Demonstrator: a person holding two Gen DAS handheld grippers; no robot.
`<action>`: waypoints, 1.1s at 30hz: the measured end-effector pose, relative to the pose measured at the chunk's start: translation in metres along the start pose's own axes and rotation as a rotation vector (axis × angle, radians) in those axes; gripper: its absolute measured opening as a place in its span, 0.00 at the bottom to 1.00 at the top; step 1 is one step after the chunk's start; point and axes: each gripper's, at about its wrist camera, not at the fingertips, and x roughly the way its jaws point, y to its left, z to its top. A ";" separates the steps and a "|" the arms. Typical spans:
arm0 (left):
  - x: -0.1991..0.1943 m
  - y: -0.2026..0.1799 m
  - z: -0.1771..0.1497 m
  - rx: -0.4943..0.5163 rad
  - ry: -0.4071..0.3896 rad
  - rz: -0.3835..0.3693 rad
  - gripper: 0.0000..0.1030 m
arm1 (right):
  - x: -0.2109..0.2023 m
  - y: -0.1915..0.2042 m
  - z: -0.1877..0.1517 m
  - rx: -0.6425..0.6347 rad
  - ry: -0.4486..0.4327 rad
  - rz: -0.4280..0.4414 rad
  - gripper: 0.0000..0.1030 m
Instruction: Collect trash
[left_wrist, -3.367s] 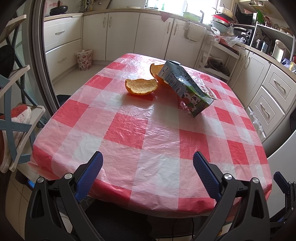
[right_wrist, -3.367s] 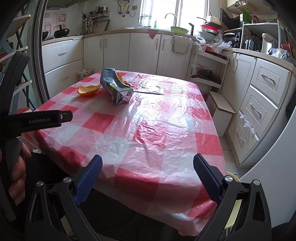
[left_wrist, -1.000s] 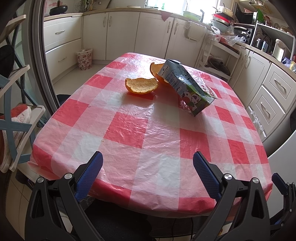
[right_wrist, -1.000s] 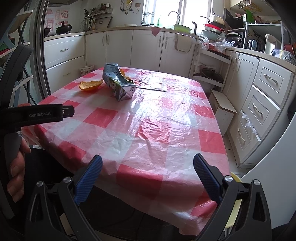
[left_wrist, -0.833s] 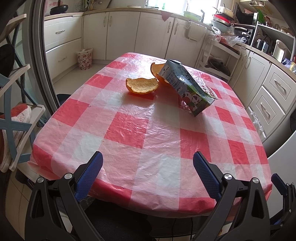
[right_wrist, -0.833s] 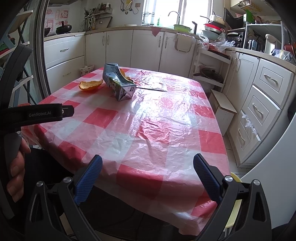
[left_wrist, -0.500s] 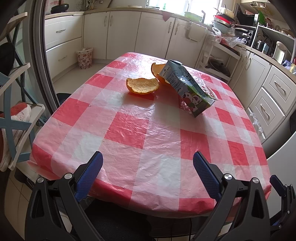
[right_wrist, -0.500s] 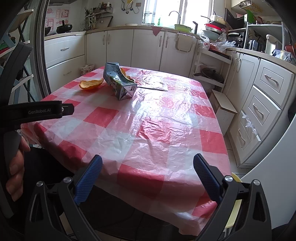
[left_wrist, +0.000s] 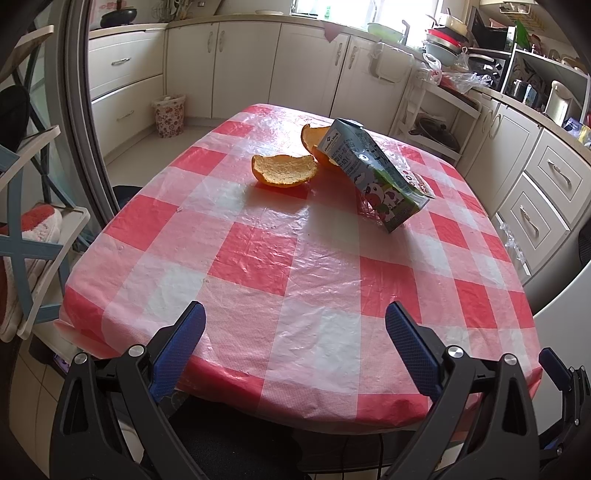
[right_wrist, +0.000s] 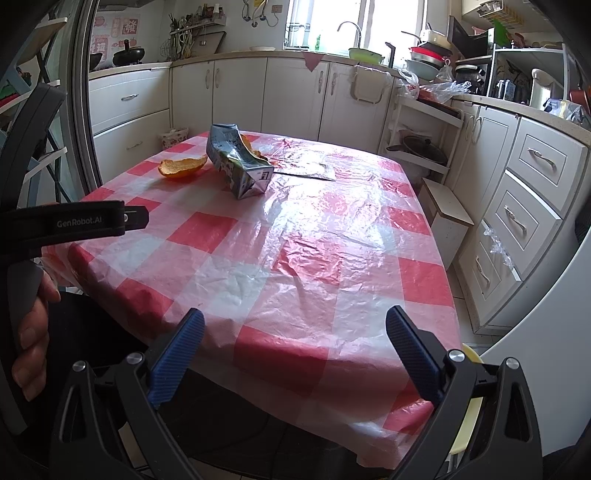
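A crushed milk carton (left_wrist: 373, 177) (right_wrist: 236, 164) lies tilted on the far half of the red-checked table (left_wrist: 280, 258) (right_wrist: 306, 251). An orange peel half (left_wrist: 283, 170) (right_wrist: 181, 167) rests to its left, and a second peel (left_wrist: 314, 142) (right_wrist: 251, 147) leans behind the carton. A flat foil wrapper (right_wrist: 306, 168) lies beyond the carton in the right wrist view. My left gripper (left_wrist: 294, 332) hangs open over the table's near edge. My right gripper (right_wrist: 294, 336) is open too, above the near right corner. Both are far from the trash and hold nothing.
A small floral bin (left_wrist: 169, 115) stands on the floor by the far cabinets. A shelf rack (left_wrist: 33, 229) is at the left. Drawers (right_wrist: 532, 206) and a white stool (right_wrist: 448, 218) flank the table's right side. A hand (right_wrist: 31, 332) holds the left gripper's handle.
Both views have crept slightly forward toward the table; the carton and peels have not moved. Both grippers stay open.
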 end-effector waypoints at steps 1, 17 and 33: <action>0.000 0.000 0.000 0.000 0.000 0.000 0.91 | 0.000 0.000 0.000 -0.001 0.000 0.000 0.92; 0.000 0.000 0.000 0.000 0.001 0.001 0.91 | 0.000 0.000 0.001 -0.002 0.003 0.001 0.92; 0.000 0.000 0.000 0.000 0.002 0.001 0.91 | 0.001 0.001 0.000 -0.004 0.004 0.002 0.92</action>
